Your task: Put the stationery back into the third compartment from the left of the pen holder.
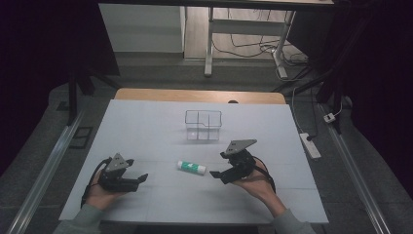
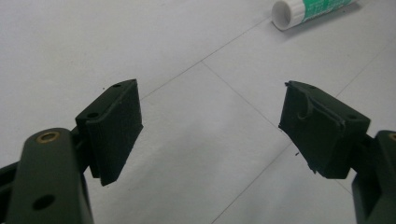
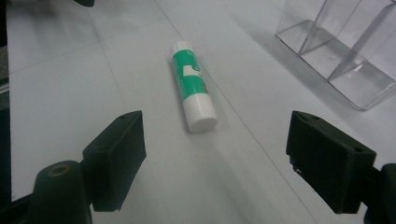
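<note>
The glue stick lies flat on the table, between my tongs, nearer the right tongs. Both right and left tongs gape wide, holding nothing. It looks light, stiff, smooth and prone to roll; I'd pinch it mid-barrel, across its width.

1. The high view was dim; both side edges fell into near black, and only the white table in the centre was lit.
2. The picture was soft and grainy.
3. In the right gripper view, the glue stick was sharp with a soft shadow, while the near jaws were slightly blurred.
4. The clear box showed faint glare in the upper right.
</note>
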Motion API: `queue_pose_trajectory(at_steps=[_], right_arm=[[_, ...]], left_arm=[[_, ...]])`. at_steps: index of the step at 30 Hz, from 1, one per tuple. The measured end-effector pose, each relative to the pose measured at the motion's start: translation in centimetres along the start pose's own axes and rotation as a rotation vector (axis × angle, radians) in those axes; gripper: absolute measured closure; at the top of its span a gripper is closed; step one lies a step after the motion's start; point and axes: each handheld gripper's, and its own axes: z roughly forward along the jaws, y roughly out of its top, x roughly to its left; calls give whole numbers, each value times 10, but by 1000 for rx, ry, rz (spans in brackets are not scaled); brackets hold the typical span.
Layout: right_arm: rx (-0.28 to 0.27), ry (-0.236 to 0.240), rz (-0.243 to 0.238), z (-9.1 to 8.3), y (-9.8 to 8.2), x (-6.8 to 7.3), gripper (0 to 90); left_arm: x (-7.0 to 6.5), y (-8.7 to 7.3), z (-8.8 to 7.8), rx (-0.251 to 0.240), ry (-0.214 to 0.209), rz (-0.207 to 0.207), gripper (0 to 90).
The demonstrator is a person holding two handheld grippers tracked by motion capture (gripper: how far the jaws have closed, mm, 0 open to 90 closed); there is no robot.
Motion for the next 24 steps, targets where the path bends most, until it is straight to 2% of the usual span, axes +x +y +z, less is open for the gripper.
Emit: queue_pose_trajectory(at_steps=[12,24], right_arm=[[56,32,-26,18,18,4,194],[114,51,-18,29,27,5,198]], left_arm=[[-2,0,0,1,2,1,203],[-4,0,0,4,4,11,202]])
